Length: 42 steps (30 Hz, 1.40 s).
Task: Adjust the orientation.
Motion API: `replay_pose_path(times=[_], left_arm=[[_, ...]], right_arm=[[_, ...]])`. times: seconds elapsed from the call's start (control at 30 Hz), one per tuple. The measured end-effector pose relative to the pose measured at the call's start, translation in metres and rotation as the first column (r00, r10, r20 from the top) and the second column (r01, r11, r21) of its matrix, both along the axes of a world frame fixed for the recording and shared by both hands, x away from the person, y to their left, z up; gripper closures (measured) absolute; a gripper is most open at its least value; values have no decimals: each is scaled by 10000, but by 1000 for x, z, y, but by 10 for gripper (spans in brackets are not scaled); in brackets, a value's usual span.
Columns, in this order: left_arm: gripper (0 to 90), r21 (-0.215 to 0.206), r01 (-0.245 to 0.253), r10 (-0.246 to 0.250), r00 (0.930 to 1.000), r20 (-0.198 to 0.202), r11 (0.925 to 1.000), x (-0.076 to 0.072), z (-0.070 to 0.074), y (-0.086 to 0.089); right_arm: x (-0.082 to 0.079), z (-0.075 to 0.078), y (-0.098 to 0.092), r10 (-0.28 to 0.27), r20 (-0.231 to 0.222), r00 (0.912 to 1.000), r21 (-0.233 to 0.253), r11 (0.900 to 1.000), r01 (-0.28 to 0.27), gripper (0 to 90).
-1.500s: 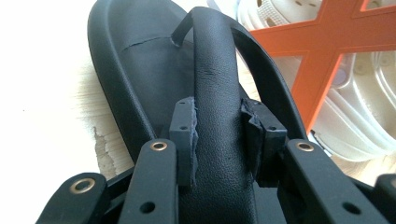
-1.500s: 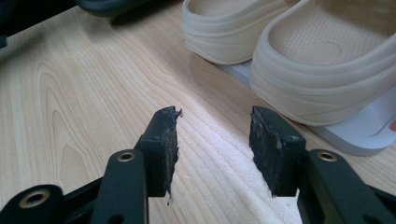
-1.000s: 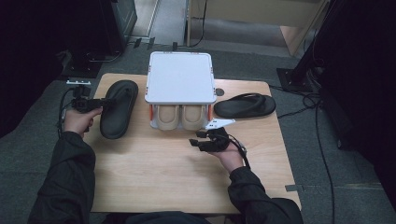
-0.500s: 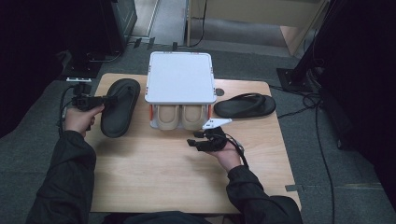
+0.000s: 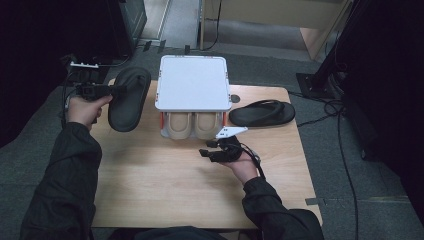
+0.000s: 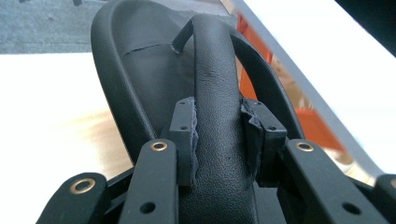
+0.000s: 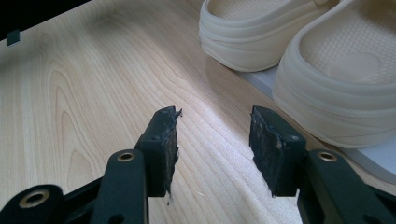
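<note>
Holding a black sandal (image 5: 129, 99) by its strap (image 6: 219, 107), you are squeezing your left claw (image 6: 218, 135) tight on it, at the upper left of the high view, beside the white rack (image 5: 191, 82). Its sole is hanging a little over the far left edge of the bench (image 5: 165, 190). Your right claw (image 7: 212, 140) is sitting wide apart with nothing in it, low over the wood near the middle of the frame, just in front of two cream shoes (image 7: 327, 70). Those shoes are resting on the rack's lower shelf. Another black sandal (image 5: 262, 113) is lying flat at the right of the rack.
</note>
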<state>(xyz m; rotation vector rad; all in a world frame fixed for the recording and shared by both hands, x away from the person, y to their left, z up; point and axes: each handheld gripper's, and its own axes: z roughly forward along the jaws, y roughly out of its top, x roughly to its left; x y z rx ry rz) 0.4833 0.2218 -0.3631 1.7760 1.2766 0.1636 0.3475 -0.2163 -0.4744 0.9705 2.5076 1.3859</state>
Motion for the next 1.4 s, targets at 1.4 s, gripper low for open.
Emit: replay_pose_path(times=[1.4], left_arm=[[678, -17, 660, -658, 9962, 577, 9978, 39, 69, -118]], right_arm=[[-2, 4, -7, -156, 61, 9999, 154, 9998, 155, 519]])
